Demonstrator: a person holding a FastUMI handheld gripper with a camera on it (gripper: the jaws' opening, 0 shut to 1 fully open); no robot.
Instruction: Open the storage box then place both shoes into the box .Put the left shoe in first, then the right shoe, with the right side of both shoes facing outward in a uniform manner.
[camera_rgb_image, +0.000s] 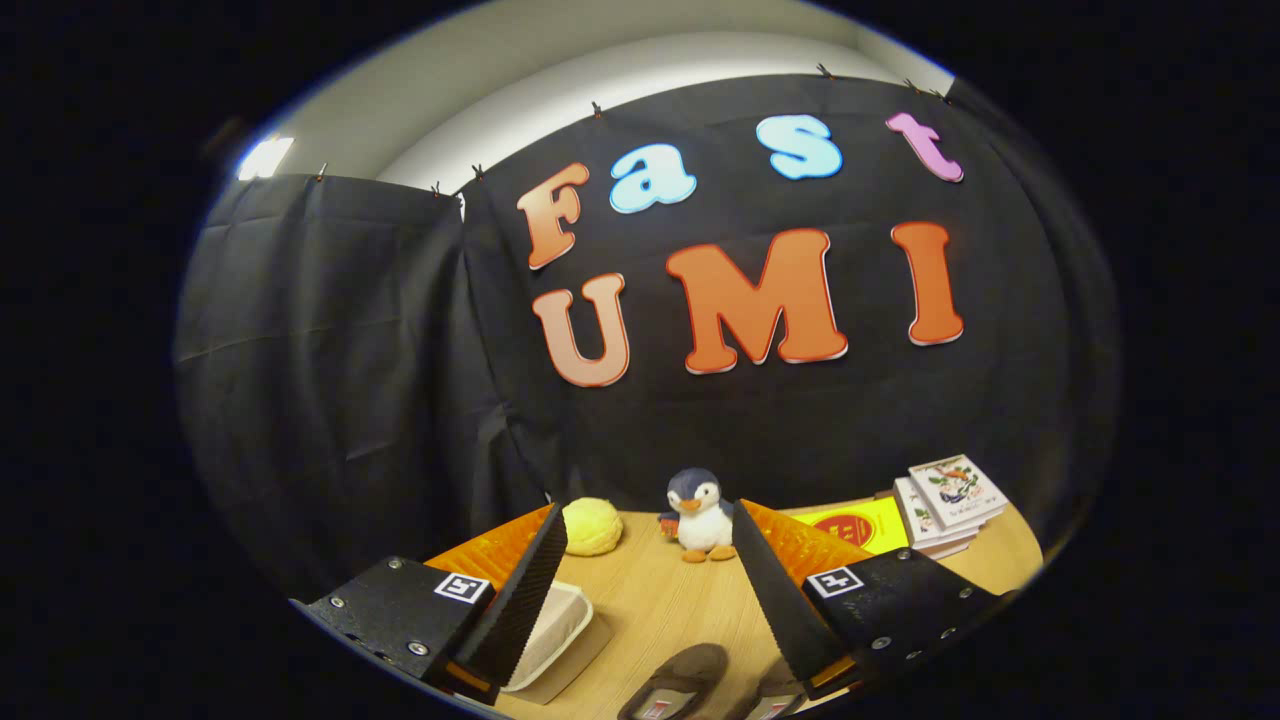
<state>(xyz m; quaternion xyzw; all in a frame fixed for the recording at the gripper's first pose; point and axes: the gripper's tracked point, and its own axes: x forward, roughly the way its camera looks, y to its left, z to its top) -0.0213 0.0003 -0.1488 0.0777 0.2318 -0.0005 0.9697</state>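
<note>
My gripper (648, 525) is open, its two fingers spread wide with nothing between them, held above the wooden table (650, 610). Low between the fingers lies a dark shoe (680, 682) with its opening up. A second dark shoe (772, 698) peeks out beside it, partly hidden under the right finger (775, 595). A whitish storage box (555, 625) rests on a thin board just under the left finger (525, 590); I cannot tell if it is open.
Beyond the fingers, near the back wall, stand a penguin plush (700, 515) and a yellow round plush (592, 526). A stack of booklets (948, 500) and a yellow leaflet (850, 525) lie at the back right of the table.
</note>
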